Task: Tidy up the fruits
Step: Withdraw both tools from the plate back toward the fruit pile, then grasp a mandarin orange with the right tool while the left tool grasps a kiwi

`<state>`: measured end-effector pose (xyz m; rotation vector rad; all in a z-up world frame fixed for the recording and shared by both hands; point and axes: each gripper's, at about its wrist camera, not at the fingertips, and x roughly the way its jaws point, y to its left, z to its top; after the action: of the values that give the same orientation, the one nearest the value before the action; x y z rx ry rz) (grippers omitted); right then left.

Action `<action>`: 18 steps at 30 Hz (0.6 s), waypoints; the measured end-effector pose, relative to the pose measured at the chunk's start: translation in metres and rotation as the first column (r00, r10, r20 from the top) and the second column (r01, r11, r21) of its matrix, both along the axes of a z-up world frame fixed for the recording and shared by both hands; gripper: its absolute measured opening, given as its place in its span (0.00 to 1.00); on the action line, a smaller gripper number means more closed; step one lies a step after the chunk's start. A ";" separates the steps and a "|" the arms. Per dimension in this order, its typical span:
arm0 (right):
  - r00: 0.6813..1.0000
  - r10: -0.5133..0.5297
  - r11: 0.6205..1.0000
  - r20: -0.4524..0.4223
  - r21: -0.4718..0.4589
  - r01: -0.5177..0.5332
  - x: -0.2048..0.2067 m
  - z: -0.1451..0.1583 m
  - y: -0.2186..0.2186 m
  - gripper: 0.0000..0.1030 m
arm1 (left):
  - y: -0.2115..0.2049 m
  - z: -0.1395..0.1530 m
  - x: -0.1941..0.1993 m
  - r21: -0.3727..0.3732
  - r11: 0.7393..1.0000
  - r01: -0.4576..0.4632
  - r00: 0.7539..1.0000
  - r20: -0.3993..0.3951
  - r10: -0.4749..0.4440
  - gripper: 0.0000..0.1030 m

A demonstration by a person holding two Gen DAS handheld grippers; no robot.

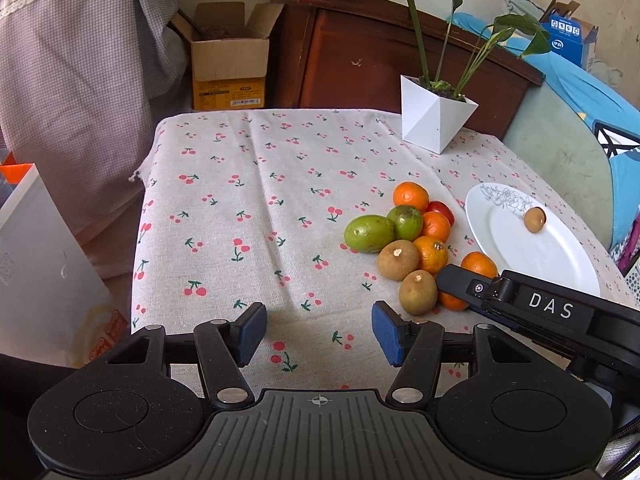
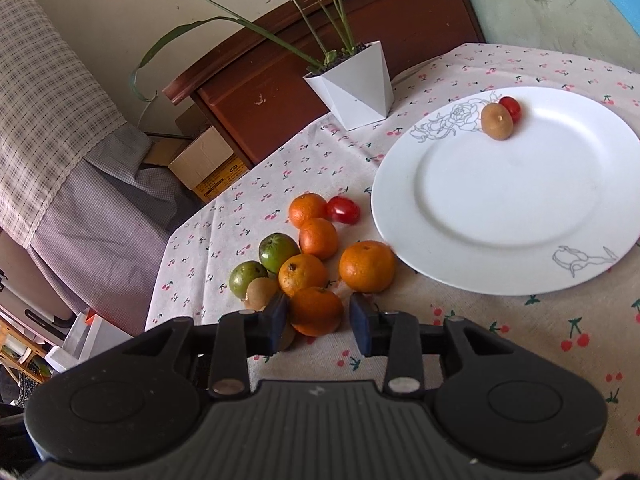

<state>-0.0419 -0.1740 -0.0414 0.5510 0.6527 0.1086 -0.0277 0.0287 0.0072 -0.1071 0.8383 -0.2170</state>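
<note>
Right gripper (image 2: 318, 322), marked "DAS", sits spread around an orange (image 2: 316, 311), not clamping; left gripper (image 1: 318, 334) hangs released, holding nothing.

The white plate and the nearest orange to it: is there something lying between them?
No. In the right wrist view only bare cherry-print tablecloth shows in the narrow gap between the white plate and the nearest orange; touching cannot be excluded.
</note>
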 end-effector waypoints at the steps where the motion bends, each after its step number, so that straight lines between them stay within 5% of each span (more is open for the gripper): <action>1: 1.000 0.001 1.000 -0.001 0.000 -0.001 0.000 0.000 0.000 0.30 | 0.000 0.000 0.000 0.000 1.000 0.000 1.000 0.001 0.000 0.56; 18: 0.985 -0.146 0.984 -0.088 -0.119 0.135 -0.045 0.014 -0.024 0.30 | -0.029 -0.003 -0.004 -0.046 0.992 0.118 0.992 0.053 -0.115 0.53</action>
<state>-0.0873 -0.1983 -0.0276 0.4936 0.7073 -0.0875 -0.0315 0.0002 0.0045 -0.0983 0.7897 -0.3490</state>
